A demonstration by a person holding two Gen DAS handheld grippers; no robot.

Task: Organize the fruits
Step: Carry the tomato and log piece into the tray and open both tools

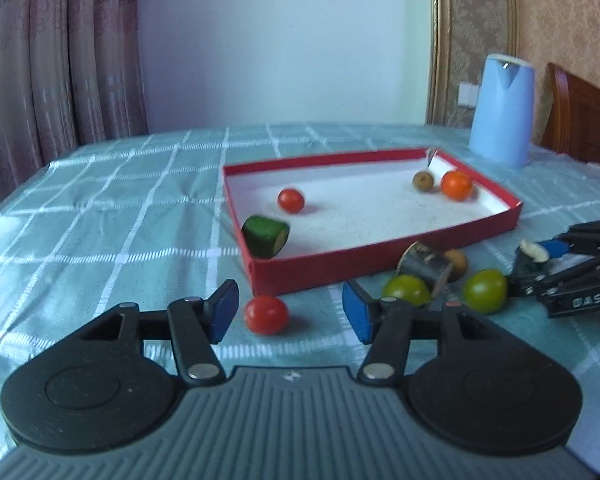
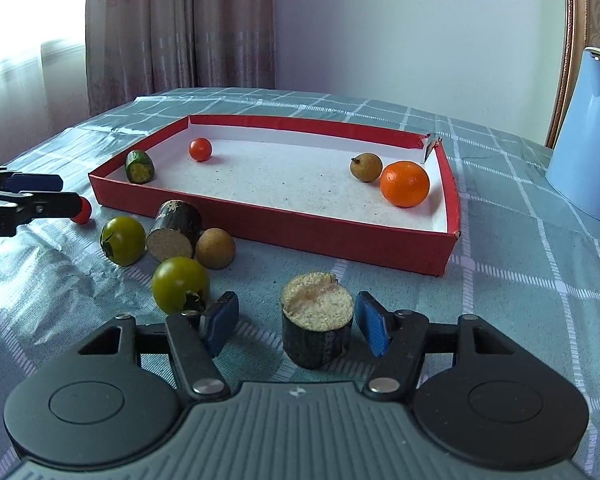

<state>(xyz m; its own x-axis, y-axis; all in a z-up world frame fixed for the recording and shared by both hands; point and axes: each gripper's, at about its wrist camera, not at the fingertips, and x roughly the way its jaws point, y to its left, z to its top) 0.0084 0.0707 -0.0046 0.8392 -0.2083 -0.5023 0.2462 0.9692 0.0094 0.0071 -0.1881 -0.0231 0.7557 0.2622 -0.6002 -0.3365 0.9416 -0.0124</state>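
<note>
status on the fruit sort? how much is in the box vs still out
Roughly four of ten in. Inside the red box: orange, longan, red tomato, cucumber piece. In hand: nothing gripped; right gripper open around a sugarcane piece, left gripper open around a red cherry tomato. Also outside: two green tomatoes, another cane piece, a longan.

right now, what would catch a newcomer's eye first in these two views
The shallow red cardboard tray on the checked teal tablecloth, with a bright orange mandarin in its right corner. Then the open right gripper flanking an upright dark-skinned sugarcane stub, and the open left gripper around a small red cherry tomato.
</note>
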